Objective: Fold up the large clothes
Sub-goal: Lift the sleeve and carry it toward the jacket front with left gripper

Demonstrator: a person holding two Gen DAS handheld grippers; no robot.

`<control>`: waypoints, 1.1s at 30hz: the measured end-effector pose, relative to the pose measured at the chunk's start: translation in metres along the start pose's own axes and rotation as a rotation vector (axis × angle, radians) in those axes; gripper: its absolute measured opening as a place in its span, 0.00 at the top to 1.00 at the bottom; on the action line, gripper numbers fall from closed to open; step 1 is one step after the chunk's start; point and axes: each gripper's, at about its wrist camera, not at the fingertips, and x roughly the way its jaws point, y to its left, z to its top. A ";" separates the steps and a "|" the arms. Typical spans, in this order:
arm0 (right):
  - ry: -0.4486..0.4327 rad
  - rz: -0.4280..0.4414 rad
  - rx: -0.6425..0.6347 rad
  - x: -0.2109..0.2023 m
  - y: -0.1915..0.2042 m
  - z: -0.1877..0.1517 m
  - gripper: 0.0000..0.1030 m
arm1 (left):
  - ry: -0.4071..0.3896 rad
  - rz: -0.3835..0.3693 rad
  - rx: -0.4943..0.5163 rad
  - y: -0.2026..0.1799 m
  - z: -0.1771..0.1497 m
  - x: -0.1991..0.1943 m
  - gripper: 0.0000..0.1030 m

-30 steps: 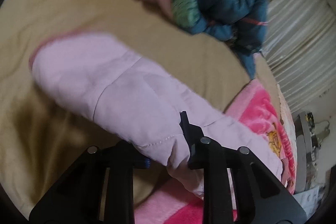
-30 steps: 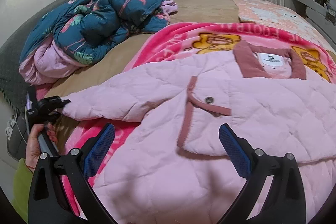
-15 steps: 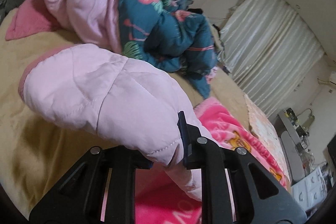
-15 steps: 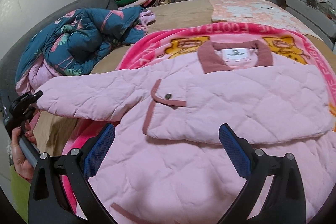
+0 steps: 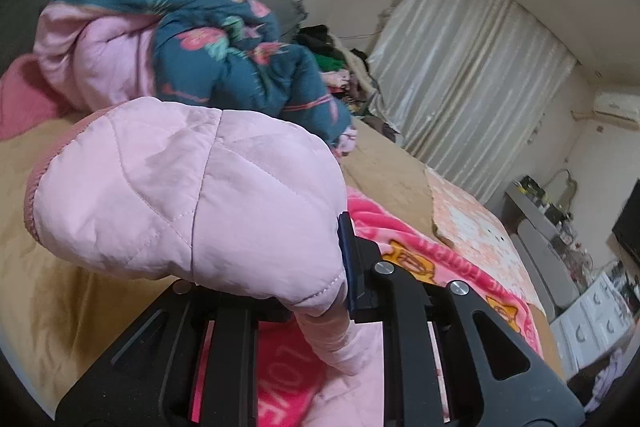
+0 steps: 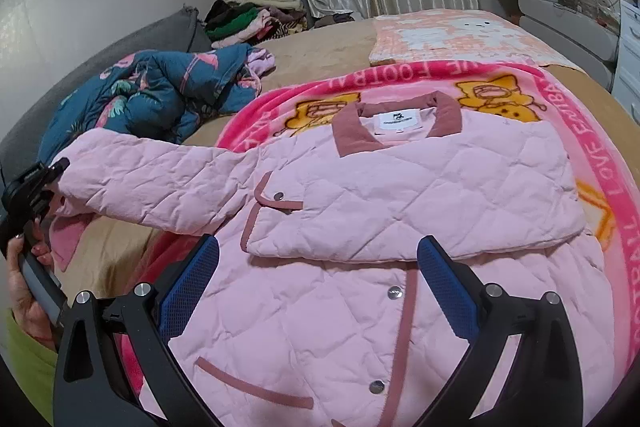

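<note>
A pink quilted jacket (image 6: 400,187) with dusty-rose trim lies front up on a bright pink cartoon blanket (image 6: 600,155); one sleeve is folded across its chest. My left gripper (image 5: 316,291) is shut on the other sleeve (image 5: 192,195) near the cuff and holds it up off the bed. In the right wrist view that sleeve (image 6: 160,183) stretches out to the left, where the left gripper (image 6: 44,183) pinches its end. My right gripper (image 6: 318,279) hovers open above the jacket's front, nothing between its blue pads (image 6: 444,283).
A teal floral quilt (image 6: 160,95) is bunched at the bed's left, a clothes pile (image 6: 252,19) behind it. A peach patterned cloth (image 6: 452,35) lies beyond the blanket. Curtains, a shelf and white drawers (image 6: 628,59) line the far and right sides.
My left gripper has lifted the sleeve higher off the tan sheet and tilted up toward the room. The right gripper slid rightward over the jacket, staying open.
</note>
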 end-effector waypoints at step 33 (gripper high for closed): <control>-0.112 0.008 0.285 -0.075 -0.143 -0.022 0.04 | 0.158 -0.301 0.550 -0.263 -0.121 0.017 0.90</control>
